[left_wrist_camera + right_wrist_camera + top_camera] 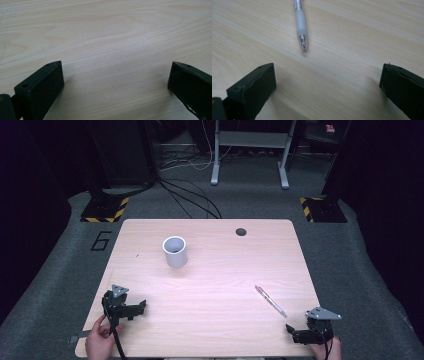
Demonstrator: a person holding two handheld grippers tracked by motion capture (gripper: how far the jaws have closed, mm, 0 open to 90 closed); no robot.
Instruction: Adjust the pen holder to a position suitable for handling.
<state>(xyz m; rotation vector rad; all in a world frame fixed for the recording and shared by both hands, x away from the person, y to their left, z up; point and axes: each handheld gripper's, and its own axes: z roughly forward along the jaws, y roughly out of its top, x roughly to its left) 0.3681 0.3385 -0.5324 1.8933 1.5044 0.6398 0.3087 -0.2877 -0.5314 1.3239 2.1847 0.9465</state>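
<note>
I have the right tool (295, 332) low at the near right corner of the tabletop (215, 300), with its jaws spread wide and nothing between them. In the right gripper view the pen (300, 23) lies just ahead of those jaws, its silver tip pointing back toward me, with bare wood between the tip and both jaws. From the high view the pen (270, 301) lies flat on the right half of the tabletop, slanting from its far-left end toward the near right edge, near the right tool but not touching it.

My left tool (138, 308) sits at the near left corner, jaws also wide apart and empty; the left gripper view has plain wood grain between them. A hand (100, 340) grips it from below, and its cable trails off the near edge.

The one other thing standing on the tabletop is a grey cup (175, 251), upright with its mouth open, left of centre toward the far edge, well apart from the pen and from both tools. A dark round hole (241, 231) sits near the far edge, right of centre. Nothing lies between the right tool and the pen. Beyond the far edge, on the grey floor, I see black cables (192, 195), the white legs of a stand (250, 155) and two yellow-and-black striped bases (102, 210).
</note>
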